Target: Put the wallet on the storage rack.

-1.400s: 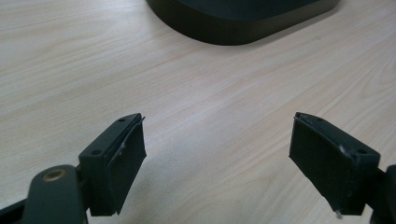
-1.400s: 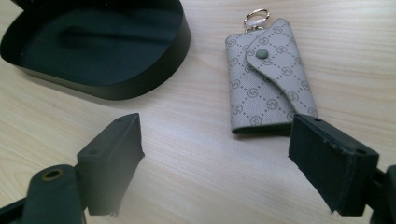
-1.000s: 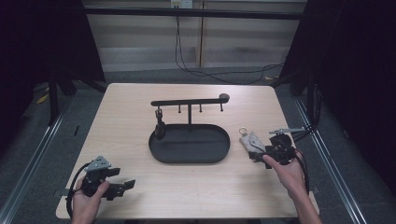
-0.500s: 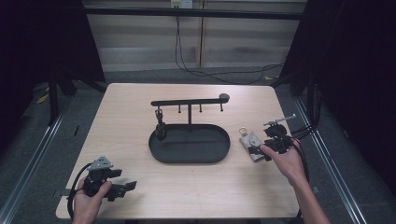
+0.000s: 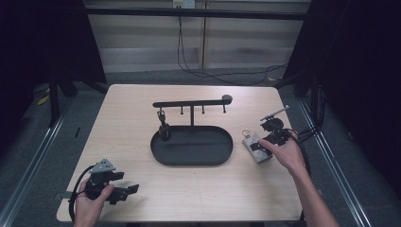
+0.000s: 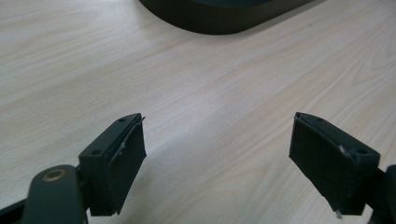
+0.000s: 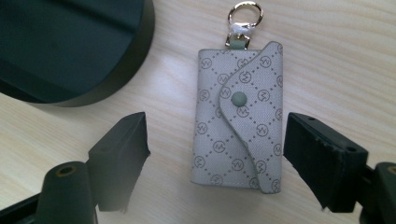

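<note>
A: Your table (image 5: pixel 142 123) holds the black tray stand (image 5: pixel 191 144) mid-table; the grey key pouch (image 7: pixel 238 119) lies flat just right of it.

B: Right gripper (image 7: pixel 217 158) straddles it, jaws wide, empty. Close carelessly and you'll likely pinch only the flap, or skid it into the tray.

A: Left gripper (image 6: pixel 217 161), near left, gapes, holding nothing.

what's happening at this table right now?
A person holds a gripper in each hand. The right gripper is open, its jaws on either side of a grey patterned key pouch lying flat on the table, beside the black oval tray with its hook stand. It hasn't closed on the pouch yet. The left gripper is open over bare table at the near left corner.
</note>
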